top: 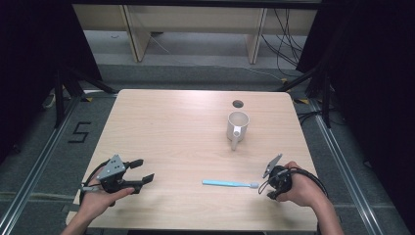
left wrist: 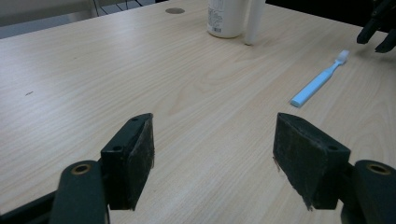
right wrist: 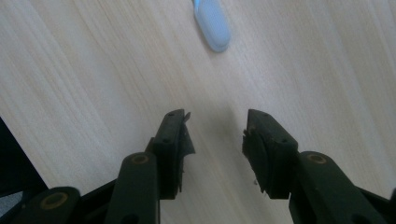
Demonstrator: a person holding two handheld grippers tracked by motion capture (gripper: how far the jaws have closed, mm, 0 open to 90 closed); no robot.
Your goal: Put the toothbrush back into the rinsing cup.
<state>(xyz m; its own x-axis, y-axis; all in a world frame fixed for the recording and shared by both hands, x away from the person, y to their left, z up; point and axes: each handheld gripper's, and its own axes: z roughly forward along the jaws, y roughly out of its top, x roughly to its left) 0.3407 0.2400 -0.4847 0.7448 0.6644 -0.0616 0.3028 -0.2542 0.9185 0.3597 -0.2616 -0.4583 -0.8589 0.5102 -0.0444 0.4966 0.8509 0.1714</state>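
Note:
A light blue toothbrush (top: 230, 183) lies flat near the table's front edge, its white bristle head to the right. A white mug (top: 237, 126) stands upright behind it, handle toward me. In a hand at the front left, my left gripper (top: 142, 171) is open with nothing between its jaws; the left gripper view (left wrist: 215, 140) has the toothbrush (left wrist: 320, 81) and mug (left wrist: 226, 18) ahead. My right gripper (top: 268, 188) tilts down just right of the brush head. Its jaws (right wrist: 217, 130) stand apart over bare wood, with the brush head (right wrist: 212, 23) a little beyond them.
The light wooden table (top: 171, 127) has a round cable hole (top: 238, 104) behind the mug. Dark curtains flank both sides, and wooden furniture legs stand on the floor beyond the far edge. My right gripper (left wrist: 378, 32) appears at the top right of the left gripper view.

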